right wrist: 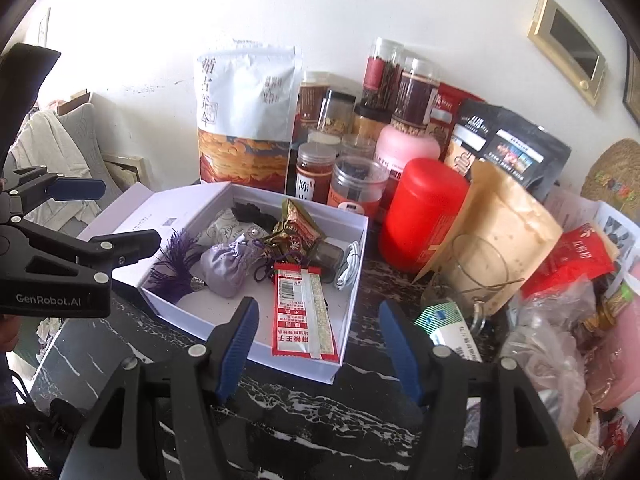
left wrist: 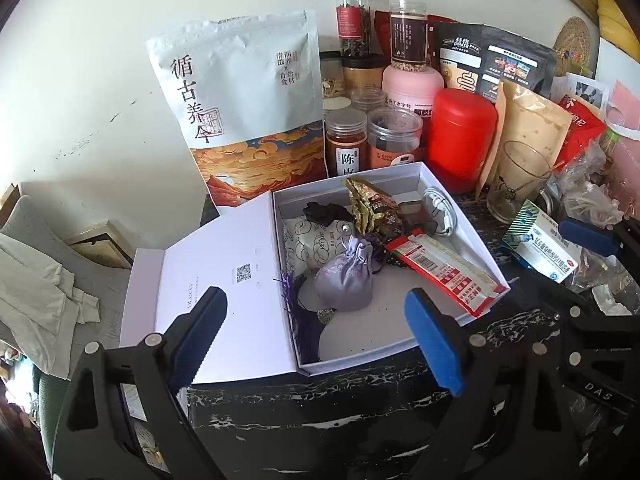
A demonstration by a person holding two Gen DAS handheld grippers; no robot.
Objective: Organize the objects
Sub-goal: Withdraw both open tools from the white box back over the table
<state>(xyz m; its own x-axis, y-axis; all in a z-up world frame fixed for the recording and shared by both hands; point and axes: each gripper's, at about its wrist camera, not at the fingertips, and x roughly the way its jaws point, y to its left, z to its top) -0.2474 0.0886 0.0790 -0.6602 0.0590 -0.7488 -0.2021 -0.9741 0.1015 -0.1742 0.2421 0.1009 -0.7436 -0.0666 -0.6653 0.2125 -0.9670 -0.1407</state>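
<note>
The tall pale pouch point(left wrist: 244, 100) read "循古养今"; the amber jar point(left wrist: 346, 142) showed "陈皮"; the left gripper point(right wrist: 72, 208) body carried "GenRobot.AI"; the right gripper point(left wrist: 592, 240) frame bore "DAS"

Open from above: white cardboard box point(right wrist: 352, 292) with hinged lid point(left wrist: 208, 280) folded flat to the left, bare floor only at the near left corner, beside the lilac drawstring pouch point(right wrist: 228, 268) and the long red-and-white sachet point(right wrist: 300, 312). Walled in far side by tall pale printed stand-up bag point(left wrist: 240, 100), clear plastic jars point(right wrist: 320, 172) and red cylindrical canister point(right wrist: 420, 212). Crowded right by clear drinking glass point(left wrist: 516, 180) and white-and-blue medicine carton point(left wrist: 540, 248); bare black marble tabletop point(right wrist: 304, 412) along the near edge.
</note>
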